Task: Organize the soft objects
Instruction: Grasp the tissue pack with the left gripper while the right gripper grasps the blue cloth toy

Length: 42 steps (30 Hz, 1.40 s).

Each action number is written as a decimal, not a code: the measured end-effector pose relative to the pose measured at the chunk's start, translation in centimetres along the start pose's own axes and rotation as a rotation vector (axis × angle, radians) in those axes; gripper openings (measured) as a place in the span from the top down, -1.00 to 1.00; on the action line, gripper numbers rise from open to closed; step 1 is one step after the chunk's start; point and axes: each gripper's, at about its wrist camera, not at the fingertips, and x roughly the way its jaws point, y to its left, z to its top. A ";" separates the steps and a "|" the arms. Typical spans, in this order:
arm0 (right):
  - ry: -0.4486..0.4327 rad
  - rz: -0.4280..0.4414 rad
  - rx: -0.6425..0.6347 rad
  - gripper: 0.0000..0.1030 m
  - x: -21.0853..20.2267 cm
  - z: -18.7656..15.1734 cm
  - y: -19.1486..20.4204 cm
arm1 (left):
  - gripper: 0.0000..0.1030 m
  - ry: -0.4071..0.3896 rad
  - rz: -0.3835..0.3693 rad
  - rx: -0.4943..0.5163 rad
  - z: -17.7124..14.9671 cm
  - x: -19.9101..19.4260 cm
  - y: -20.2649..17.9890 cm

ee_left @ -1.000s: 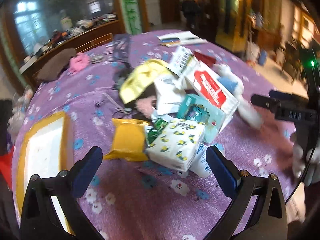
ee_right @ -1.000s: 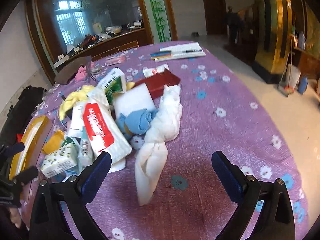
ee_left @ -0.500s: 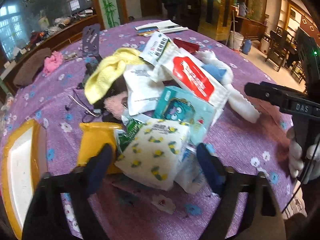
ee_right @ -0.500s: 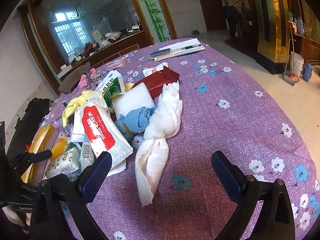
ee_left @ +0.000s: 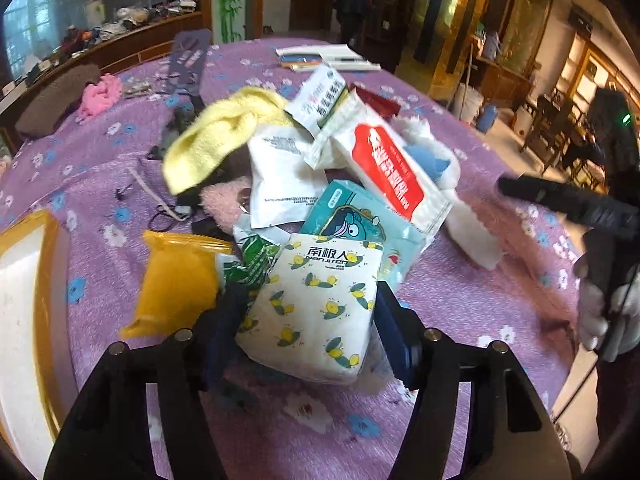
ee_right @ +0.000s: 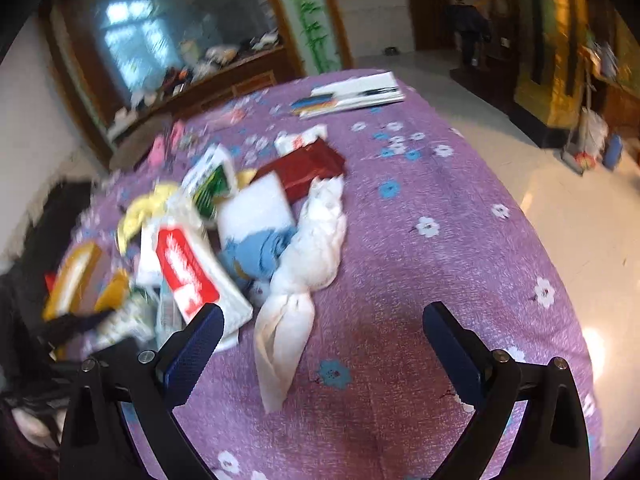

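First pick under way, pile unsorted.
Left view: left claw (ee_left: 308, 320) clenches the lemon-print tissue pack (ee_left: 316, 304) at 6 o'clock of the heap; tray (ee_left: 24, 280) at 9 looks bare. Right view: right claw (ee_right: 324, 344) gapes released over the white towel (ee_right: 308, 264).

Your left gripper (ee_left: 308, 332) has black arms, silver screws and dark blue ribbed pads (ee_left: 394, 336). Your right gripper (ee_right: 322, 344) looks identical. A white glove (ee_left: 604, 320) covers your right hand.

Left tongs (ee_left: 308, 320) pinched narrow; right tongs (ee_right: 322, 336) spread wide.
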 end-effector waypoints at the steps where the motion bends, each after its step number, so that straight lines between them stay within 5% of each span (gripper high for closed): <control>1: 0.021 0.002 -0.019 -0.91 0.5 -0.2 0.5 | -0.22 -0.013 -0.005 -0.018 -0.1 -0.5 0.2; 7: 0.083 0.013 0.040 -0.49 3.1 0.8 0.5 | -0.25 0.007 -0.004 -0.101 1.1 1.1 1.1; 13: 0.076 -0.005 0.103 -0.49 3.6 3.2 -0.6 | -0.24 0.037 -0.031 -0.167 1.0 2.7 1.3; 17: 0.056 -0.019 0.122 -0.49 4.0 3.9 -0.7 | -0.04 0.054 -0.063 -0.190 0.6 2.1 1.9; 25: 0.046 0.023 0.153 -0.48 4.0 3.5 -1.2 | -0.15 0.054 -0.058 -0.133 0.5 2.0 0.9; 28: 0.053 0.011 0.162 -0.48 4.0 3.4 -1.7 | -0.18 0.084 -0.021 -0.109 0.2 1.9 0.3; 32: 0.057 0.027 0.169 -0.48 4.3 3.3 -2.1 | -0.19 0.021 -0.023 -0.162 -0.8 -0.4 1.1; 34: 0.063 0.039 0.167 -0.48 4.7 3.3 -2.0 | -0.35 0.008 -0.010 -0.172 -0.9 -0.5 1.5; 42: 0.071 0.055 0.233 -0.35 5.6 3.2 -3.1 | -0.30 0.092 0.061 -0.078 0.4 4.0 -0.1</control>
